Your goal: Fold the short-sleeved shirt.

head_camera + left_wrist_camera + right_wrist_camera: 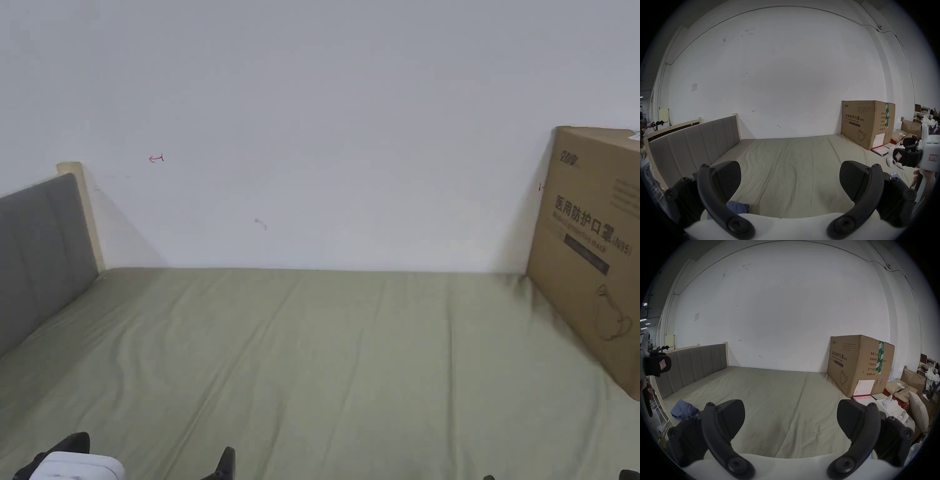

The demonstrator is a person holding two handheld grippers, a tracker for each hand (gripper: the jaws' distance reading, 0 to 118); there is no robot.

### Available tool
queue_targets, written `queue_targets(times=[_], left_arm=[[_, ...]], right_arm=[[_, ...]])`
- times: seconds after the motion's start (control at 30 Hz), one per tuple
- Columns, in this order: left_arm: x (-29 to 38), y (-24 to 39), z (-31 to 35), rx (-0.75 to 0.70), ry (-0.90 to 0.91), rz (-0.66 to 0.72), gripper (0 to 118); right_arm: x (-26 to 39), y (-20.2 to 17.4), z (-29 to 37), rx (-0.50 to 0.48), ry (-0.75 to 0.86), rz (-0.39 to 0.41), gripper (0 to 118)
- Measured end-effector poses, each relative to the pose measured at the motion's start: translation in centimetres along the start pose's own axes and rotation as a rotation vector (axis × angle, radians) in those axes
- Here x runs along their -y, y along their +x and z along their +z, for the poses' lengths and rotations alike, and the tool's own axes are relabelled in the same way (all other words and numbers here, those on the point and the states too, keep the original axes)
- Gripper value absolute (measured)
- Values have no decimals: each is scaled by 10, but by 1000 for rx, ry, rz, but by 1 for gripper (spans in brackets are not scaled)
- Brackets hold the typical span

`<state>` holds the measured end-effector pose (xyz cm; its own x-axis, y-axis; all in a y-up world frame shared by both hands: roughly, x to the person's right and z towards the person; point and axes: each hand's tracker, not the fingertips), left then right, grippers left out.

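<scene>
While the head view looks across the bare olive bed sheet toward the wall, the left claw pokes in at the bottom edge. Seen from the left gripper view, the left claw is spread wide and empty, and the crumpled blue shirt lies low beside its left jaw. From the right gripper view, the right claw is likewise spread and empty; the shirt sits off to its left near the bed's edge, so the left claw looks nearer.
</scene>
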<state>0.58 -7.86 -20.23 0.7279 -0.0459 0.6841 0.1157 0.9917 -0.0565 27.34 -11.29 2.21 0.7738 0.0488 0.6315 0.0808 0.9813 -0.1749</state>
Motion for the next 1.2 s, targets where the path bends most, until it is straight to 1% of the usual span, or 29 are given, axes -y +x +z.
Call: queue_targets(times=[0.47, 0.53, 0.6, 0.7, 0.77, 0.87, 0.9, 0.97, 1.0, 1.07, 1.1, 1.17, 1.2], left_arm=[[5, -2, 3, 5, -24, 32, 118], [5, -1, 3, 8, -26, 26, 118], [4, 0, 3, 10, -26, 27, 118], [4, 0, 2, 24, -29, 34, 118], [3, 0, 2, 30, -27, 37, 118], [2, 1, 3, 32, -24, 40, 118], [1, 1, 2, 35, -25, 45, 118], [1, 1, 2, 40, -28, 57, 118], [1, 1, 2, 43, -29, 61, 118], [2, 1, 1, 45, -33, 67, 118], [2, 1, 1, 43, -35, 71, 118], [3, 2, 0, 50, -38, 74, 118], [3, 2, -1, 50, -39, 73, 118]], right_arm=[[2, -5, 2, -19, -31, -14, 114], [0, -5, 2, -34, -36, -25, 114], [-3, -3, 0, -79, -59, -79, 114], [-9, 2, -4, -159, -119, -205, 114], [-10, 5, -6, -192, -138, -259, 114], [-13, 3, -8, -130, -173, -297, 114], [-15, 2, -9, -94, -200, -324, 114], [-17, 2, -11, -68, -225, -372, 114], [-20, 4, -12, -69, -245, -388, 114], [-25, 9, -14, -111, -288, -411, 114], [-27, 11, -15, -125, -292, -416, 114], [-27, 13, -13, -139, -259, -461, 114], [-27, 13, -11, -134, -256, -469, 114]])
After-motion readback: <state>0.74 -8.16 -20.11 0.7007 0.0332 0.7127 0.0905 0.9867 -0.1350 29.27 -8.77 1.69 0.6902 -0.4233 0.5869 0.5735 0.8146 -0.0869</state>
